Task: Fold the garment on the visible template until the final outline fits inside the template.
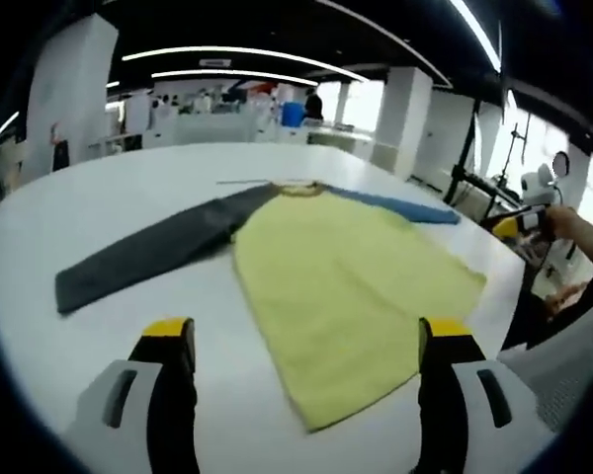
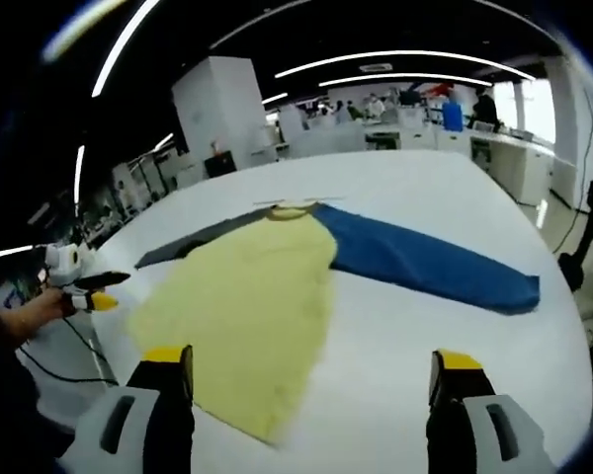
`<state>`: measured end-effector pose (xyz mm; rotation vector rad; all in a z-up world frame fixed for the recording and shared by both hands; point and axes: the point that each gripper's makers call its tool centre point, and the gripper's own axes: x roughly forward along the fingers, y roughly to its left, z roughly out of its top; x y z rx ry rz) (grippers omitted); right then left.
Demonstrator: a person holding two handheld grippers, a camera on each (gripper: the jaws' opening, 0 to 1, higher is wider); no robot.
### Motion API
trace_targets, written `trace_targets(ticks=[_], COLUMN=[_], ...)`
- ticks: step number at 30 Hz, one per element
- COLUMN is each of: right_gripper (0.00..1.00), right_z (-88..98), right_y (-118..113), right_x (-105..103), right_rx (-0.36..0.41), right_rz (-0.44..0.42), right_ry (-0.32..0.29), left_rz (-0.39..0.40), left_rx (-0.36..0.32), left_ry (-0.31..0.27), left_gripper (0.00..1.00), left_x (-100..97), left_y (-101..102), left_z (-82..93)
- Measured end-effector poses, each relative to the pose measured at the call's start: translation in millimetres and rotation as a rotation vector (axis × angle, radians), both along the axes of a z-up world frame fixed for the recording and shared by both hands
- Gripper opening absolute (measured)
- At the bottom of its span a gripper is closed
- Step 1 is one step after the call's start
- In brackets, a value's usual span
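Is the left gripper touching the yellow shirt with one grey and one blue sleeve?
Apart. In the left gripper view, white table shows between the open left gripper and the yellow shirt; its jaws hold nothing.

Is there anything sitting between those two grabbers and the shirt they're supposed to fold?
Nothing visible. In both views only bare white table lies between the open left gripper, the open right gripper and the shirt, which lies flat with sleeves spread.
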<state>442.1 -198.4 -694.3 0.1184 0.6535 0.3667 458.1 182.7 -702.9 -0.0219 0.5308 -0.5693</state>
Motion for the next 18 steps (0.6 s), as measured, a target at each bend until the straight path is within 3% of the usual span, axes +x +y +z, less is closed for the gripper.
trace_targets(ticks=[5,9,18], right_gripper=[0.99,0.99,0.99], right_z=[-1.7,-1.5,2.8], right_y=[-17.9,-39.2,-90.3], right_x=[4.2,11.4,34.7], right_rx=[0.007,-0.013,-0.034], right_rz=[-0.026,-0.056,-0.143], right_ry=[0.003,-0.004,-0.038], left_rz=[-0.019,-0.032,-0.057], left_rx=[-0.007,-0.017,0.028], left_ry=[-0.02,-0.03,-0.022], left_gripper=[0.99,0.99,0.99], left_x=[2.0,1.5,1.2], left_y=[-3.9,-8.1,-9.6], left_z=[4.8,8.9,5.5])
